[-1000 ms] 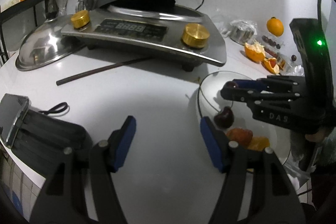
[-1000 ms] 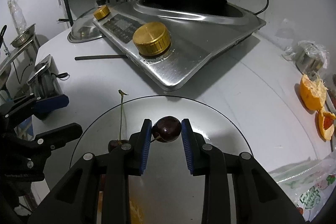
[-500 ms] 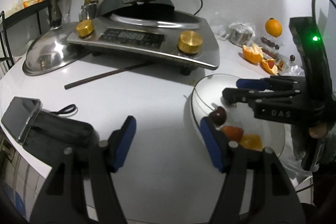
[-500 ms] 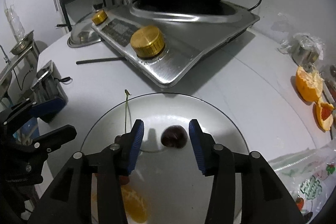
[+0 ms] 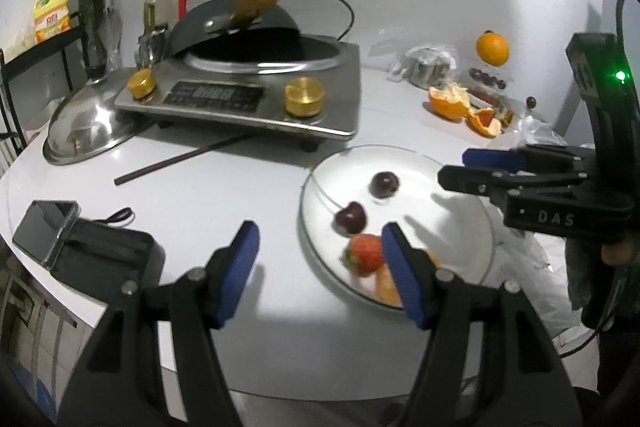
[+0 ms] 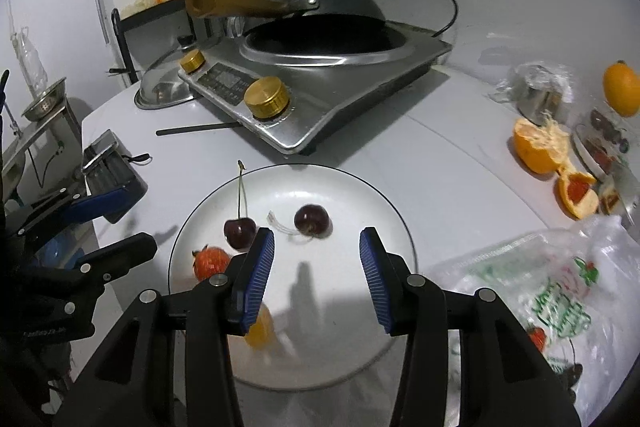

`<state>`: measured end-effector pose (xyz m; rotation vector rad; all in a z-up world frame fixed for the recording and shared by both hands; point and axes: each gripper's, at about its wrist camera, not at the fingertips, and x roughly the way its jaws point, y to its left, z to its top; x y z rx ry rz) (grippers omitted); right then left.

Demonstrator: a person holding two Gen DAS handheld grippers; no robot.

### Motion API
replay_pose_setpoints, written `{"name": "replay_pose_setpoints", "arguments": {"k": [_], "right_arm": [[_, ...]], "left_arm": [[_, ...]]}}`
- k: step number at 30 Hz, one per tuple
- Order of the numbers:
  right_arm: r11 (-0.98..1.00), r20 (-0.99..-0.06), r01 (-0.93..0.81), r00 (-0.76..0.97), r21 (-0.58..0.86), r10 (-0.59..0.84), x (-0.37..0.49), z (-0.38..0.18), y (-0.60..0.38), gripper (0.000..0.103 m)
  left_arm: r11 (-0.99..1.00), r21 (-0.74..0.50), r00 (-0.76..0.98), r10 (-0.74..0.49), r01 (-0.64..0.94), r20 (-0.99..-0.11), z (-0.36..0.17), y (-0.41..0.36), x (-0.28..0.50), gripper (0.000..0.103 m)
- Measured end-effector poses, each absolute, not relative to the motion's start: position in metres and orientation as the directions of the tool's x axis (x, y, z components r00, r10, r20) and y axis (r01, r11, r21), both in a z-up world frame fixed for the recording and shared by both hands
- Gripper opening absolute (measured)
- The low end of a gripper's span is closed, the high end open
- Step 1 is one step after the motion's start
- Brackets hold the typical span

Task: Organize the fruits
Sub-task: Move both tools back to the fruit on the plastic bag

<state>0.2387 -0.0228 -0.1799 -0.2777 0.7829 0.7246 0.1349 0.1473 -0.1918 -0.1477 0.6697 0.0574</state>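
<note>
Fruits lie on the plate, both tongs open and empty.

The plate (image 6: 400,235) stands near the front edge of the desk (image 6: 440,163), in front of the cooker (image 6: 360,75). On it lie two cherries (image 6: 313,220) (image 6: 239,231), a strawberry (image 6: 210,261) and an orange piece (image 6: 262,327). The right tongs (image 6: 317,271) hang wide apart above the plate, holding nothing. The left tongs (image 5: 318,269) are also spread, just left of the plate. Peeled orange halves (image 6: 540,147) lie toward the right edge.
</note>
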Motion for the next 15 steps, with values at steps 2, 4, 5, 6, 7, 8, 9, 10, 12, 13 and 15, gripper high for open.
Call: {"name": "replay_pose_setpoints", "arguments": {"k": [2, 4, 5, 6, 7, 8, 9, 10, 12, 13, 15], "right_arm": [[0.736, -0.718, -0.676, 0.495, 0.034, 0.489, 0.235, -0.176, -0.033, 0.047], [0.742, -0.712, -0.669, 0.504, 0.036, 0.489, 0.231, -0.174, -0.043, 0.047], [0.745, -0.71, -0.666, 0.508, 0.037, 0.488, 0.228, -0.172, -0.049, 0.047], [0.749, -0.707, -0.661, 0.513, 0.038, 0.488, 0.226, -0.171, -0.056, 0.047], [0.752, -0.705, -0.657, 0.516, 0.039, 0.487, 0.224, -0.17, -0.06, 0.047], [0.757, -0.702, -0.652, 0.52, 0.04, 0.486, 0.223, -0.169, -0.067, 0.047], [0.761, -0.7, -0.647, 0.525, 0.041, 0.484, 0.221, -0.168, -0.073, 0.047], [0.765, -0.697, -0.643, 0.53, 0.042, 0.483, 0.219, -0.168, -0.079, 0.047], [0.775, -0.693, -0.63, 0.539, 0.045, 0.479, 0.217, -0.166, -0.094, 0.047], [0.78, -0.691, -0.624, 0.544, 0.046, 0.476, 0.216, -0.165, -0.1, 0.047], [0.79, -0.686, -0.611, 0.554, 0.049, 0.471, 0.214, -0.165, -0.114, 0.047]], "left_arm": [[0.99, -0.112, 0.785, 0.003, -0.091, -0.619, -0.189, 0.139, 0.133, 0.065], [0.991, -0.106, 0.785, -0.001, -0.083, -0.62, -0.186, 0.131, 0.132, 0.065], [0.992, -0.104, 0.785, -0.002, -0.079, -0.619, -0.185, 0.127, 0.132, 0.065], [0.992, -0.101, 0.785, -0.004, -0.074, -0.619, -0.184, 0.123, 0.131, 0.065], [0.993, -0.097, 0.786, -0.008, -0.066, -0.618, -0.183, 0.117, 0.131, 0.065], [0.994, -0.095, 0.787, -0.011, -0.06, -0.617, -0.182, 0.112, 0.13, 0.065], [0.994, -0.094, 0.787, -0.015, -0.055, -0.616, -0.181, 0.108, 0.13, 0.065], [0.995, -0.093, 0.788, -0.02, -0.048, -0.616, -0.179, 0.102, 0.13, 0.065], [0.995, -0.091, 0.788, -0.027, -0.037, -0.615, -0.177, 0.092, 0.13, 0.065], [0.995, -0.091, 0.788, -0.03, -0.033, -0.615, -0.177, 0.088, 0.131, 0.065], [0.996, -0.09, 0.788, -0.038, -0.023, -0.615, -0.176, 0.079, 0.131, 0.065]]}}
